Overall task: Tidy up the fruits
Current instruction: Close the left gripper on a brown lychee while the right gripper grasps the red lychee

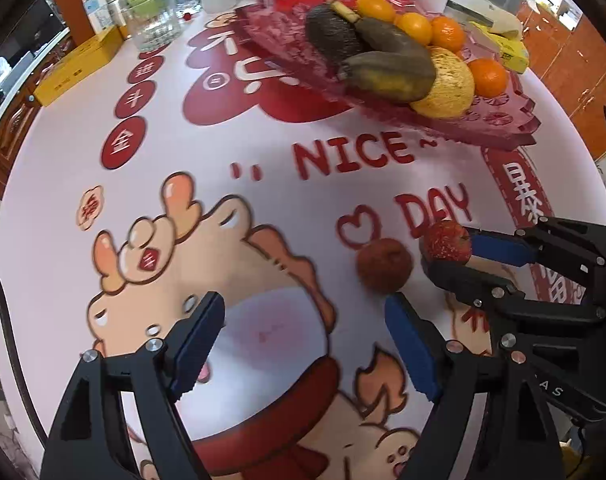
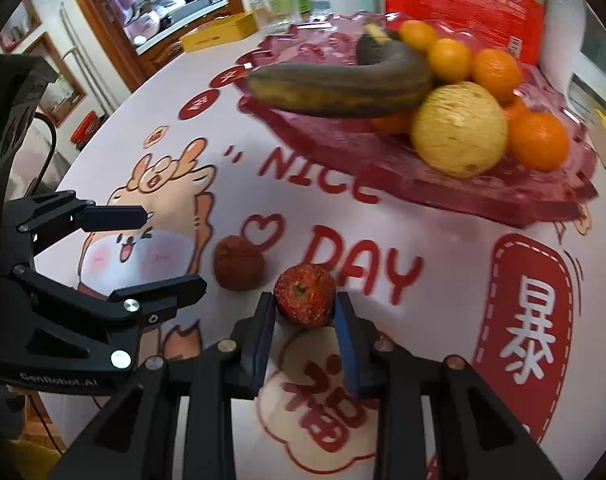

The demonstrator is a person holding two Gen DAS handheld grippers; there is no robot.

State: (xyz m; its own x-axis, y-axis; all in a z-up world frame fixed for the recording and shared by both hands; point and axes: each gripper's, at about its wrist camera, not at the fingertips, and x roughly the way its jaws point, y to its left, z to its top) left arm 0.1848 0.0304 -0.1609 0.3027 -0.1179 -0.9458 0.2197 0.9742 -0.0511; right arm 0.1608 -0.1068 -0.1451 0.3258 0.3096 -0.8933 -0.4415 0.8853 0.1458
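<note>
Fruit fills the far pink tray (image 1: pixel 515 136): dark bananas (image 1: pixel 387 72), a pale round melon (image 1: pixel 451 88) and several oranges (image 1: pixel 489 76). Seen from your left wrist, your left gripper (image 1: pixel 303 344) hangs over the printed tablecloth (image 1: pixel 263 152) with its jaws wide apart and nothing between them. A brown wrinkled fruit (image 1: pixel 384 265) sits just past its right fingertip, and beside that your right gripper (image 1: pixel 455 258) clamps a red apple (image 1: pixel 447 245).

From your right wrist, your right gripper (image 2: pixel 305 310) has both blue pads pressed on the red apple's (image 2: pixel 305 300) sides, the apple sitting on the cloth. The brown wrinkled fruit (image 2: pixel 238 263) lies just to its left, near your open left gripper (image 2: pixel 171 248). The tray (image 2: pixel 463 196) stands well beyond.
</note>
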